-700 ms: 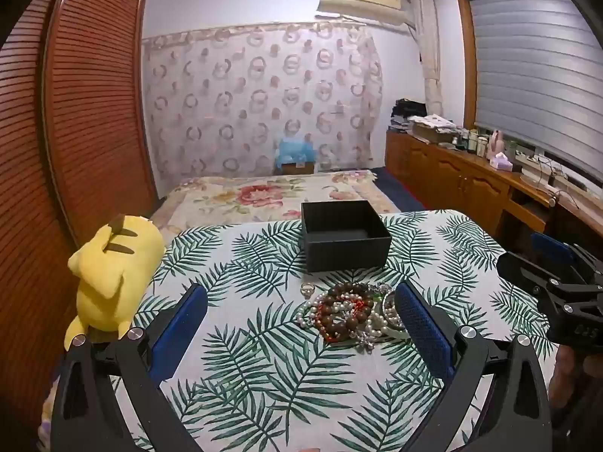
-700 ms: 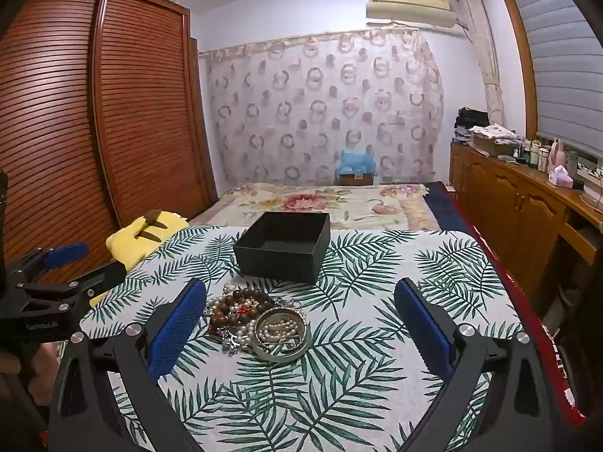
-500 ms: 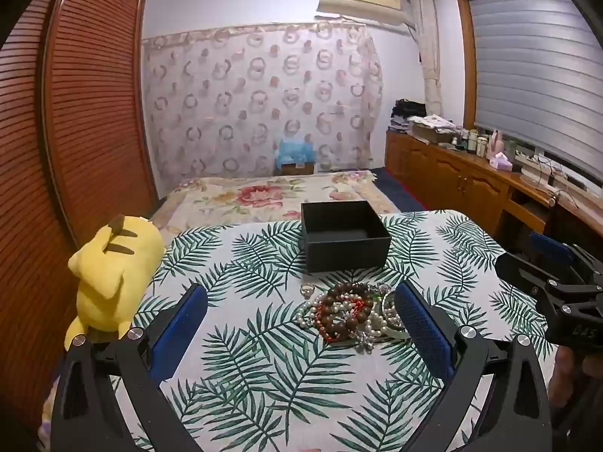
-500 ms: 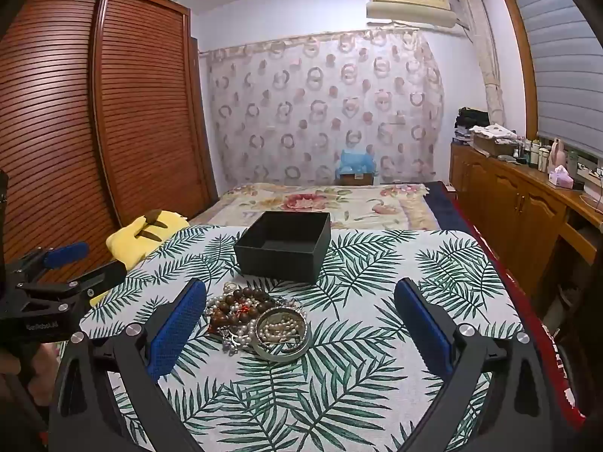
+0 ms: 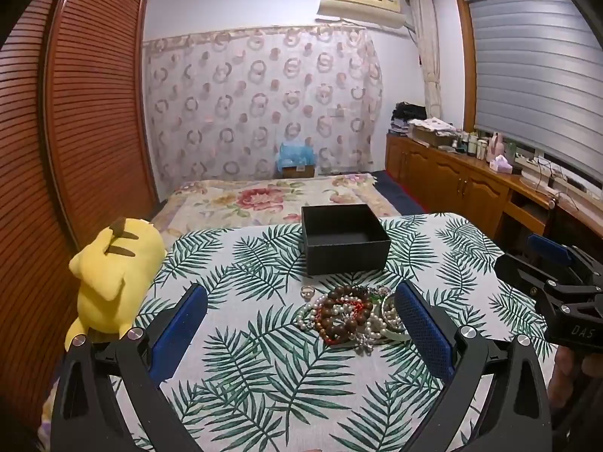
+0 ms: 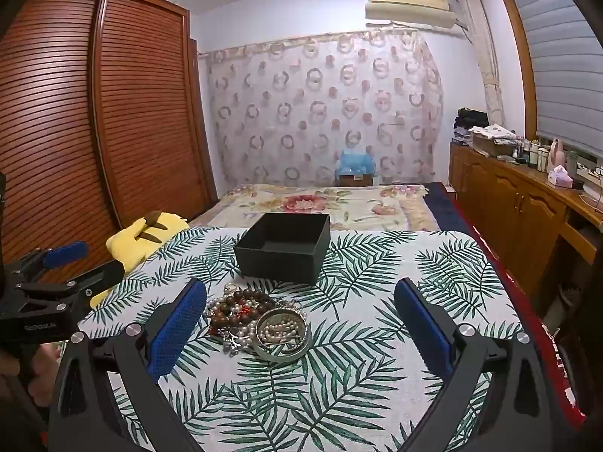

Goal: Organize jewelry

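A table covered in a palm-leaf cloth (image 5: 264, 369) holds 2 things that matter here: an open black box (image 5: 345, 239), which looks empty, and a tangled jewelry pile (image 5: 348, 314) lying just in front of the box, on the side nearer the person. The pile mixes brown wooden beads, pearl strands and a pale bangle (image 6: 282, 335); 1 small ring (image 5: 308, 291) sits apart at the pile's left edge, near the box's front left corner.

The person holds 2 grippers above the near part of the table, both angled slightly downward toward the box. The left gripper (image 5: 301, 333) has its blue pads spread wide with nothing between them touching — the pile lies ahead of it and toward its right finger. The right gripper (image 6: 299, 333) is likewise spread wide and holds nothing; the pile lies ahead of it and toward its left finger, with the bangle on the pile's right side.

So the pile sits between the 2 grippers, roughly equally near each. It spreads wider left to right than front to back, parallel to the box's front wall. A yellow plush toy (image 5: 113, 275) rests off the table's left edge, far left of the box.
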A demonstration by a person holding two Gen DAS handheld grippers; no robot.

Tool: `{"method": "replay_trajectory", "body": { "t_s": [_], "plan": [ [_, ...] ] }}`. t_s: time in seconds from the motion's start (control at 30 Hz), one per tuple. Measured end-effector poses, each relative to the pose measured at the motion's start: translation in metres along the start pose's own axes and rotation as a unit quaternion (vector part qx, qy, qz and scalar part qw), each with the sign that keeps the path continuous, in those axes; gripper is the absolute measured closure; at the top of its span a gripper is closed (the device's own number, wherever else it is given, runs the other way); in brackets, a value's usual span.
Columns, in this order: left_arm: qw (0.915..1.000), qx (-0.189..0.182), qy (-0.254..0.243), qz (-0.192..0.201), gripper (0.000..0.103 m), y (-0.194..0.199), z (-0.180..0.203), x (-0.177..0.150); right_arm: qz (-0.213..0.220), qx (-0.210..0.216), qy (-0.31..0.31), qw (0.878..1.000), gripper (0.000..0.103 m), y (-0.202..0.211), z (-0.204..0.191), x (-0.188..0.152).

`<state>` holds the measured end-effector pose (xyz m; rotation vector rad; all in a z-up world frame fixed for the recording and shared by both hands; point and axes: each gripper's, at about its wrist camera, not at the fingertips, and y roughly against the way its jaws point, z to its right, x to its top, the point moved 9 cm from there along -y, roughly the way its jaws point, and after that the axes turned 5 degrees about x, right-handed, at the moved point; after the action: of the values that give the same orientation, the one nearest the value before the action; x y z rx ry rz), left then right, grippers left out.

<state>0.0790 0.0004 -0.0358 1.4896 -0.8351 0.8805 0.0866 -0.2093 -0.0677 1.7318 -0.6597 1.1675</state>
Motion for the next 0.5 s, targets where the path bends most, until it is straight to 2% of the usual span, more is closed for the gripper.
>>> {"method": "replay_trajectory", "body": {
  "t_s": [0.5],
  "plan": [
    [1.0000, 0.000, 0.000, 0.002, 0.007, 0.0038, 0.0003, 0.0024, 0.001, 0.001, -0.001, 1.000, 0.003, 0.0009, -0.0019, 0.0007]
  ]
}}
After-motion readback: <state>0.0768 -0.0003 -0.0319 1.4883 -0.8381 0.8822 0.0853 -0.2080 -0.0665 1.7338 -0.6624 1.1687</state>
